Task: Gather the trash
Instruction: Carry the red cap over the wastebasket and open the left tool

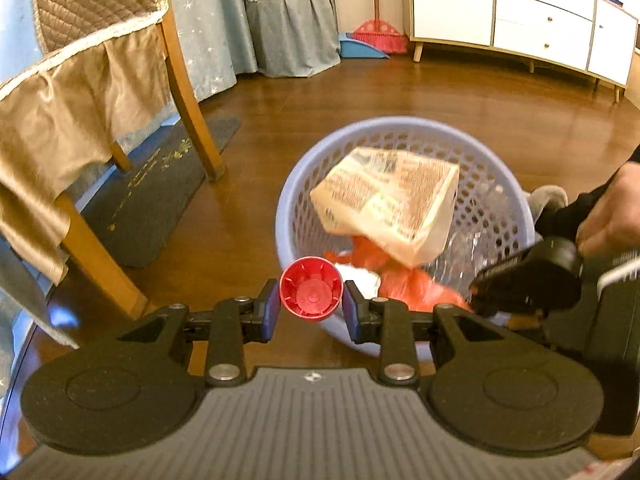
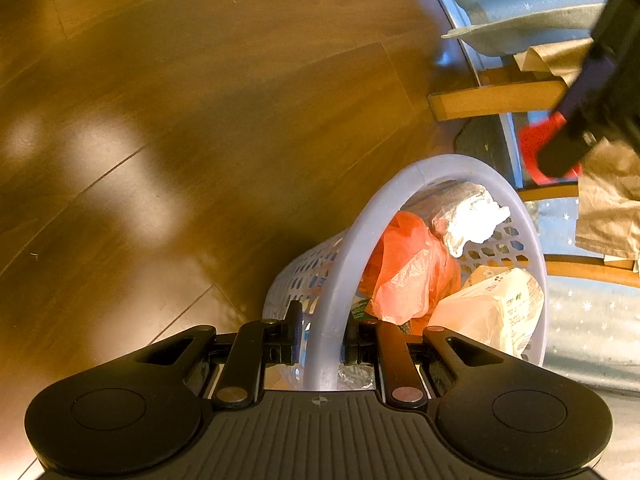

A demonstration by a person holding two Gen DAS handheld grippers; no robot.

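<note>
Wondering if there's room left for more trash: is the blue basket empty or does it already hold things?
Already holding things. The basket contains an orange plastic bag, a crumpled white wad and a printed cream package.

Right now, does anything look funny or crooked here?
Yes. The basket is tipped, not flat on the floor: the right gripper pinches its rim. A cream packet pokes up slantwise above the other trash.

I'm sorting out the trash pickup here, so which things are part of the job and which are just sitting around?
Part of the job: red cap in the left gripper; basket held at the rim by the right gripper; bags inside it.

Just there: chair, mat, cabinet, broom.
</note>
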